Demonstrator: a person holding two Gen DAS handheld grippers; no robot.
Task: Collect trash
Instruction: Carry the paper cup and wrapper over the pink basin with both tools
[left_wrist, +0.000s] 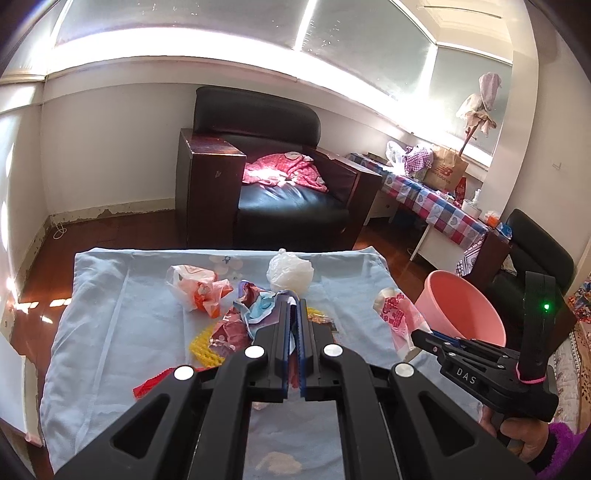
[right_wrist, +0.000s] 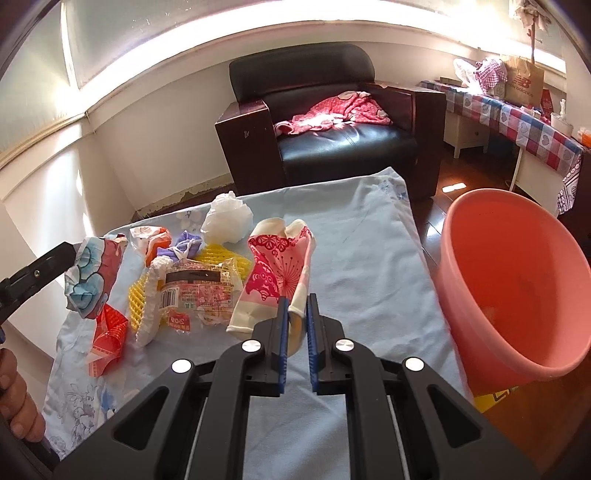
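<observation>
Trash lies scattered on the light blue cloth (right_wrist: 354, 258) over the worktop: the left hand-held gripper (left_wrist: 294, 306) is pressed together on a crumpled blue-and-red wrapper (right_wrist: 92, 273), lifted above the cloth at the pile's left side, and the right hand-held gripper (right_wrist: 295, 306) pinches the lower edge of a pink-and-white patterned bag (right_wrist: 273, 277) just right of the pile. Between them rest a clear labelled packet (right_wrist: 195, 291), yellow mesh (right_wrist: 136, 299), a red wrapper (right_wrist: 107, 332), an orange-printed bag (left_wrist: 199, 288) and a white plastic bag (right_wrist: 229, 218). A pink basin (right_wrist: 517, 280) stands tilted just beside the worktop's right edge, with a black armchair (right_wrist: 332, 129) well behind.
</observation>
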